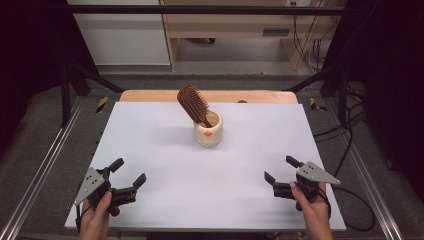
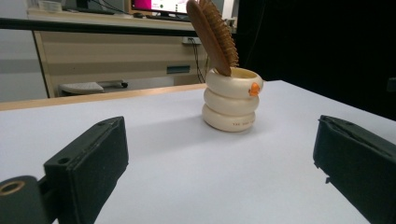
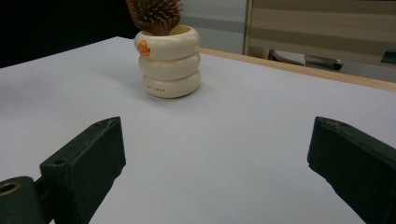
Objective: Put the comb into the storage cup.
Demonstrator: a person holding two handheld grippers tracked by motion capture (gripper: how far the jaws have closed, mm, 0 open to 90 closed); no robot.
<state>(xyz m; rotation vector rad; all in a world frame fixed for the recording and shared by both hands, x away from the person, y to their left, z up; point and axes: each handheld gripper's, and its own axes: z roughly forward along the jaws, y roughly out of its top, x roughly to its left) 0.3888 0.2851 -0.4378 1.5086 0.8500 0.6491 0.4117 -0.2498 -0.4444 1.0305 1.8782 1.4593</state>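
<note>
A cream ringed cup (image 1: 208, 129) (image 2: 231, 102) (image 3: 169, 62) with a small orange mark stands on the white table (image 1: 210, 175), a little behind its middle. A brown wooden hairbrush (image 1: 193, 103) (image 2: 212, 35) (image 3: 153, 16) stands in the cup, handle down, head leaning to the left. My left gripper (image 1: 128, 173) (image 2: 219, 172) rests open at the front left corner, far from the cup. Over at the front right, my right gripper (image 1: 282, 169) (image 3: 215, 172) is open too. Nothing lies between either pair of jaws.
The table's wooden far edge (image 1: 210, 96) shows behind the cup. Metal rails (image 1: 45, 165) run along both sides of the table. Black frame struts (image 1: 320, 75) and cables (image 1: 345, 130) stand at the back right. A wooden cabinet (image 1: 235, 30) is beyond the table.
</note>
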